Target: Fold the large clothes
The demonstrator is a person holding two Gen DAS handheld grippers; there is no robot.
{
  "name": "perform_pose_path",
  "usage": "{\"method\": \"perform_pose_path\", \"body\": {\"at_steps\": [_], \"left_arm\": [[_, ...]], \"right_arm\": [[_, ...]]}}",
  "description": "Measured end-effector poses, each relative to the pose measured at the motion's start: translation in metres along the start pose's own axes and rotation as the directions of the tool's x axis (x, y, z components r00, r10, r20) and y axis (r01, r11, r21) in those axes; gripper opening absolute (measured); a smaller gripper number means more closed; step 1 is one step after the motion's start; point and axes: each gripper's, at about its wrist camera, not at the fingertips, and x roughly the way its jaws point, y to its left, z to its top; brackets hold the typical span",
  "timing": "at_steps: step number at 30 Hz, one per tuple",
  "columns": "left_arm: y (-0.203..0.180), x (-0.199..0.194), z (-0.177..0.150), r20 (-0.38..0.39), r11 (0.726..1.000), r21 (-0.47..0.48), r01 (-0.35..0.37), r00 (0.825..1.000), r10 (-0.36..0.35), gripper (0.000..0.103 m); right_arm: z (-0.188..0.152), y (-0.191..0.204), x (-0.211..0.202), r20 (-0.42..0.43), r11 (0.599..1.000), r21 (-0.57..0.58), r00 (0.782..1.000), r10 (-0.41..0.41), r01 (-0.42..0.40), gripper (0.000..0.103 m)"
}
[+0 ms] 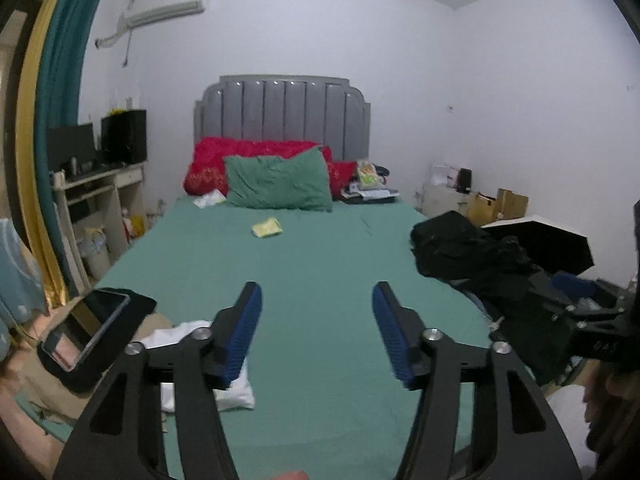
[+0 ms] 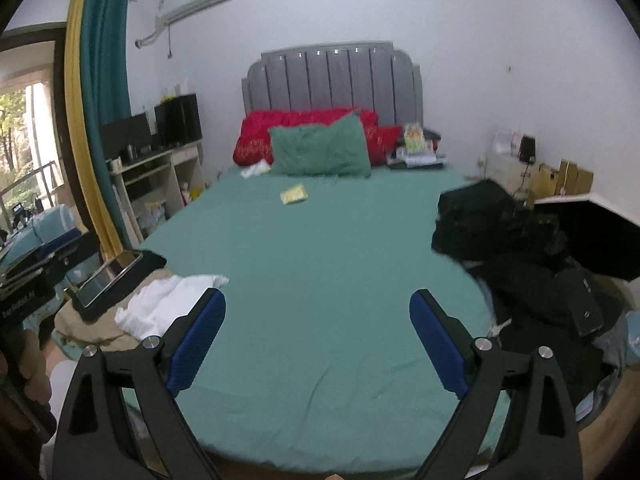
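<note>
Both claws held above the foot of the bed, pointing toward the headboard. Left claw (image 1: 317, 330): blue ribbed pads wide apart, nothing between them, only sheet below. Right claw (image 2: 318, 342): pads likewise spread, empty. Bed covered by a green fitted sheet (image 1: 320, 280), bare through the middle. Near left corner: crumpled white cloth garment (image 2: 168, 306) lying on a beige fabric layer (image 2: 86, 326); just beside it a dark tablet with a glossy screen (image 2: 106, 280) resting tilted on black fabric. Right edge of bed: heap of black clothes (image 2: 504, 236), partly spilling over the side; the large garments to fold are in this pile and the white one opposite, none in either claw. Mid-bed: small yellow-green packet (image 1: 267, 227), lying alone. Far end: green pillow (image 1: 280, 182) leaning against red pillows (image 1: 224, 160), grey padded headboard (image 1: 284, 114) behind. Right of the pillows, a stack of small items, too blurred to name. Cardboard boxes (image 2: 566, 178) on the floor by the far right wall; contents not visible.
</note>
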Motion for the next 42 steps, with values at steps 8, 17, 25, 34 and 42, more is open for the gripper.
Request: {"method": "perform_pose_path", "body": {"at_steps": [8, 17, 25, 34, 42], "left_arm": [[0.013, 0.010, -0.024, -0.035, 0.999, -0.020, -0.030, 0.999, 0.030, 0.064], [0.041, 0.014, -0.039, -0.055, 0.995, -0.087, -0.041, 0.998, 0.036, 0.064], [0.058, 0.021, -0.050, -0.079, 0.993, -0.109, -0.048, 0.996, 0.040, 0.064], [0.064, 0.024, -0.054, -0.081, 0.993, -0.108, -0.055, 0.996, 0.047, 0.064], [0.068, 0.023, -0.056, -0.079, 0.992, -0.110, -0.058, 0.996, 0.050, 0.064]], "right_arm": [[-0.014, 0.009, 0.024, -0.033, 1.000, -0.005, 0.999, 0.006, -0.007, 0.094], [-0.024, 0.037, 0.042, -0.064, 0.998, -0.042, 0.997, 0.049, -0.052, 0.094], [-0.034, 0.059, 0.055, -0.104, 0.992, -0.088, 0.991, 0.080, -0.089, 0.094], [-0.036, 0.060, 0.062, -0.121, 0.992, -0.090, 0.989, 0.080, -0.092, 0.094], [-0.037, 0.060, 0.065, -0.128, 0.991, -0.089, 0.988, 0.084, -0.095, 0.094]]}}
